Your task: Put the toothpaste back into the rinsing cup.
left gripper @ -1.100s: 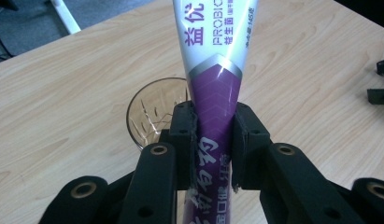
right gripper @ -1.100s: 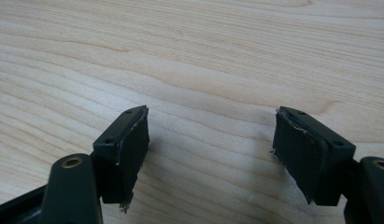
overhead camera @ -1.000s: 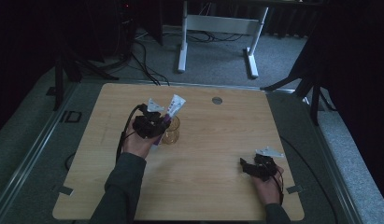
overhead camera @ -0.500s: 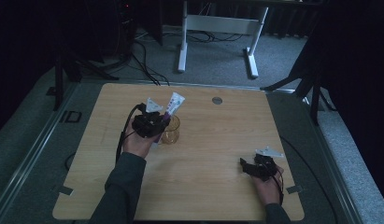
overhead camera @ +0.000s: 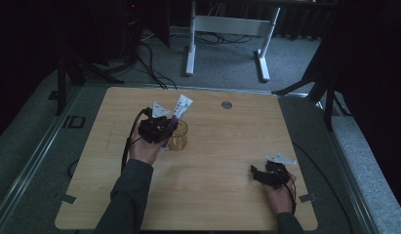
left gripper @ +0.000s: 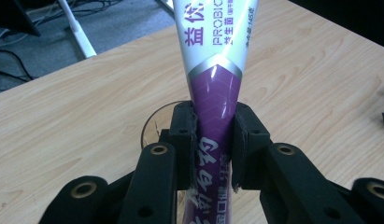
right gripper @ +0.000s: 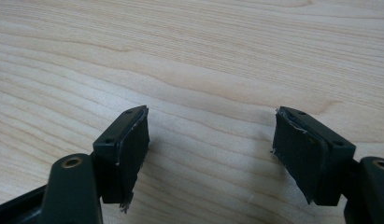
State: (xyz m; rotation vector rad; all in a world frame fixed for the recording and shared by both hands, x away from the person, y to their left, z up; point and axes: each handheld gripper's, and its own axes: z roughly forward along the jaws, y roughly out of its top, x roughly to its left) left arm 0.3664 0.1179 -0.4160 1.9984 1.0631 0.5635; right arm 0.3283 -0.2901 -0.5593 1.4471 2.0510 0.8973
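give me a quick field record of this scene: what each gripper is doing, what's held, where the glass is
surface: wooden table
left hand-held gripper: shut on the toothpaste tube, pads on its purple part
toothpaste tube: white and purple, held over the glass
glass: amber, standing on the table just beyond the left hand-held gripper
right hand-held gripper: open, nothing between its pads, low over bare table near the right front edge
other item: small round insert in the table near the far edge

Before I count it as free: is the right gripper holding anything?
No, the right gripper has its jaws apart over bare table.
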